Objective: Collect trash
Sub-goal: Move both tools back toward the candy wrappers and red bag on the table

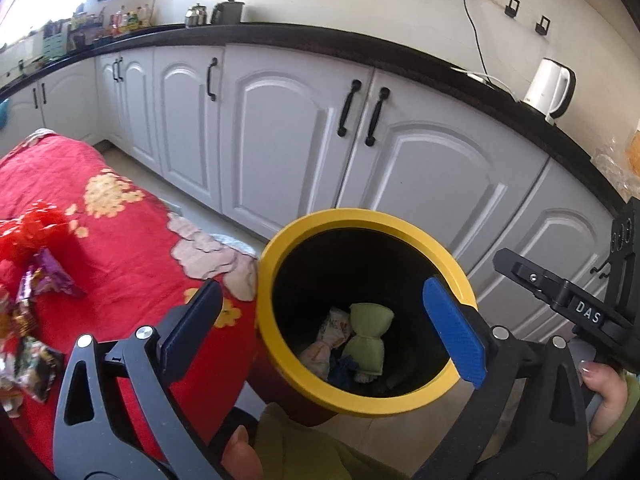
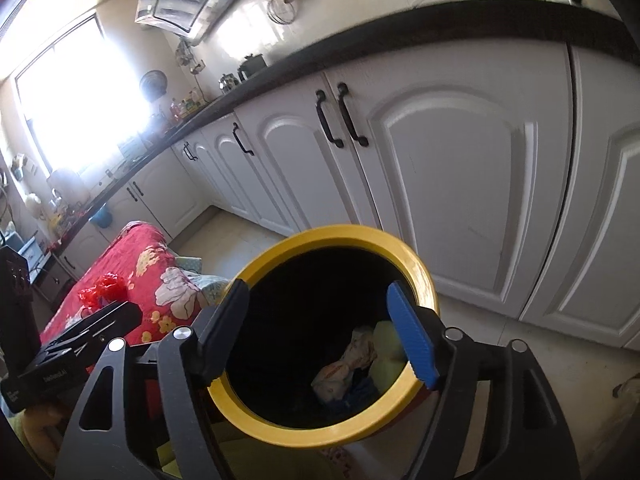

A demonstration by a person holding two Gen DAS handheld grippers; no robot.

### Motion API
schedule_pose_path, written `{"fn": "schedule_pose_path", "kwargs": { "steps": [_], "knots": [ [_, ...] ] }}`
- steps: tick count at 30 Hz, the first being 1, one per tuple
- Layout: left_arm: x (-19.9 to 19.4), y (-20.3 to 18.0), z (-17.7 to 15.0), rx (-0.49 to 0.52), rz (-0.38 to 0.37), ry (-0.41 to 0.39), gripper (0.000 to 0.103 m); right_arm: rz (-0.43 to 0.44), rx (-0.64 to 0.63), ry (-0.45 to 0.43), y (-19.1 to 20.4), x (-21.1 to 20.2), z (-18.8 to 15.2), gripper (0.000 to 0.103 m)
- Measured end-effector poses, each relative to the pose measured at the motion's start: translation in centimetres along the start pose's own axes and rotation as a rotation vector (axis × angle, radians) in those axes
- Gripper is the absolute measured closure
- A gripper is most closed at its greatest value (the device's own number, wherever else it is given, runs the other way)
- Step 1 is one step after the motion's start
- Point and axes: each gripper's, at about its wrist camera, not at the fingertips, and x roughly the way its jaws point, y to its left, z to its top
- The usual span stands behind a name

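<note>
White kitchen cupboards are standing behind my bin (image 1: pixel 362 236). Both tongs, left (image 1: pixel 320 332) and right (image 2: pixel 324 328), are hanging spread and empty over it. Next I am reaching for wrappers (image 1: pixel 36 296) on the red bench (image 1: pixel 132 240).

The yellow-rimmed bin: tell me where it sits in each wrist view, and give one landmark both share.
Left wrist: yellow-rimmed bin at lower centre, between the open left gripper fingers, beside the red floral cloth.
Right wrist: lower centre, framed by the open right gripper.
Shared landmark: the pair of black cabinet handles above the bin.
</note>
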Motion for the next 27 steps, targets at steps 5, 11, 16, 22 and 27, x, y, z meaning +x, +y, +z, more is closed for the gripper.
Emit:
{"fn": "schedule_pose_path", "kwargs": {
  "steps": [5, 11, 16, 22, 27],
  "knots": [
    [-1.6, 1.1, -0.1, -0.015, 0.024, -0.024, 0.011, 0.015, -0.035, -0.026, 1.3, -0.5, 0.3, 0.03],
    [-3.6, 2.4, 0.0, -0.038, 0.05, -0.058, 0.011, 0.039, -0.069, -0.048, 3.0, -1.2, 0.5, 0.027],
    [-5.2, 3.4, 0.2, -0.057, 0.078, -0.089, 0.011, 0.06, -0.097, -0.055, 4.6, -1.5, 0.6, 0.025],
    [-6.8, 4.6, 0.3, -0.078, 0.102, -0.116, 0.011, 0.085, -0.13, -0.056, 6.3, -1.8, 0.5, 0.024],
    [-8.3, 5.6, 0.3, -0.093, 0.121, -0.144, 0.011, 0.113, -0.161, -0.059, 8.0, -2.2, 0.5, 0.023]
  ]
}}
